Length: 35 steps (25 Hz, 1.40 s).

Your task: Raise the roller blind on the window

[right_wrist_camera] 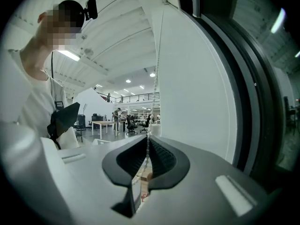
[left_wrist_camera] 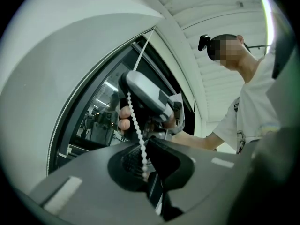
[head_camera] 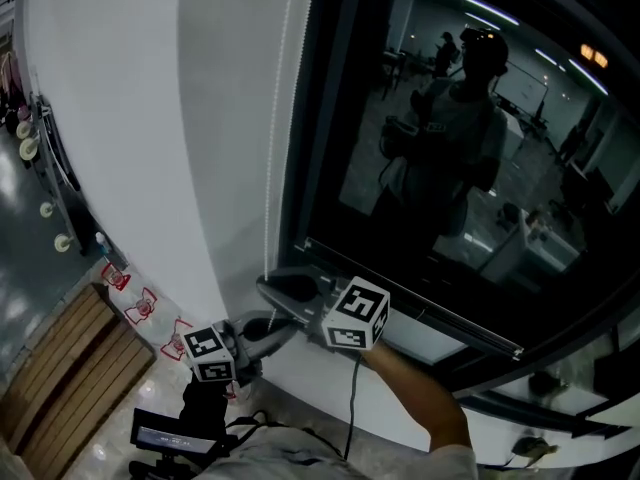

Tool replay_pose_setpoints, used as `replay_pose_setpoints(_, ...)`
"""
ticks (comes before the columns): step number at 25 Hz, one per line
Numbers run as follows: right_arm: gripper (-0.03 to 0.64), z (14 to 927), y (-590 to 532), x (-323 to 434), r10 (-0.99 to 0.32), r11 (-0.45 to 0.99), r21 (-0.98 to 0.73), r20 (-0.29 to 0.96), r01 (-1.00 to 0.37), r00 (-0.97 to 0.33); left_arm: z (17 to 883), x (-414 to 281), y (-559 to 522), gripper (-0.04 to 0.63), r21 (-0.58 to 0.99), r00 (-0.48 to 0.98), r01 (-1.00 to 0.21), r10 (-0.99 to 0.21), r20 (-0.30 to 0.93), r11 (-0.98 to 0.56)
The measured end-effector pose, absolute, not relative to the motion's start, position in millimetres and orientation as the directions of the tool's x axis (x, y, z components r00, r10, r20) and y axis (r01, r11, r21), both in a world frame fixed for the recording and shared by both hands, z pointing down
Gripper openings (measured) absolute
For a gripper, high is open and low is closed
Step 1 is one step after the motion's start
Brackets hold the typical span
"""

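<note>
A white bead chain (head_camera: 276, 168) hangs down the edge between the white wall and the dark window (head_camera: 450, 168). My right gripper (head_camera: 278, 288) is the upper one, level, and is shut on the chain (right_wrist_camera: 148, 146), which runs up from its jaws. Just below it my left gripper (head_camera: 272, 332) is also shut on the chain (left_wrist_camera: 136, 125). In the left gripper view the right gripper (left_wrist_camera: 145, 95) and the fingers holding it sit directly above. I cannot make out the blind's fabric in any view.
The white wall (head_camera: 130, 118) curves away on the left. Far below lie a slatted wooden bench (head_camera: 60, 368) and red marks on the floor (head_camera: 140, 308). The glass reflects a person and a lit room. The window's lower frame bar (head_camera: 420, 313) runs to the right of the grippers.
</note>
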State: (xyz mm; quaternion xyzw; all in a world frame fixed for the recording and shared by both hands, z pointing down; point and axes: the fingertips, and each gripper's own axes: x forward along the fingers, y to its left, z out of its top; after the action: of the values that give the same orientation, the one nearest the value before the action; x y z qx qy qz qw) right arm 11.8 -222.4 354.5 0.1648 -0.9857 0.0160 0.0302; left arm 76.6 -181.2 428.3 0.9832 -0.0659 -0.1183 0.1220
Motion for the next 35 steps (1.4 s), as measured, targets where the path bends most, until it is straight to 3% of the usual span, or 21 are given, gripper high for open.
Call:
replay_pose_setpoints(8,0.02,353.2,-226.6,23.7,-0.321,0.944,-0.08,0.007,-0.321,-0.947,420.3,77.1,-182.6,-0.002,0.247,0.958,-0.113,-0.172,-0.228,-0.962)
replay_pose_setpoints(9,0.033,351.6,-226.2,23.7,-0.316,0.946,-0.076,0.005,-0.315,-0.949,419.8,76.4,-182.6,-0.002,0.244,0.958,-0.114,-0.171,-0.23,-0.963)
replay_pose_setpoints(11,0.148,343.8,-225.4,21.1,-0.292,0.954,-0.071,-0.005,-0.291,-0.956,418.5,73.9,-183.5,-0.002,0.239,0.957,-0.115,-0.172,-0.235,-0.964)
replay_pose_setpoints(17,0.198,267.2,-237.8,25.7,-0.255,0.967,-0.013,-0.111,-0.255,-0.961,416.1,72.3,-184.2,-0.002,0.236,0.953,-0.121,-0.179,-0.244,-0.964)
replay_pose_setpoints(35,0.184,78.6,-256.7,21.5,-0.17,0.933,0.265,-0.267,-0.242,-0.949,423.2,72.3,-183.8,-0.002,0.231,0.954,-0.124,-0.18,-0.24,-0.965)
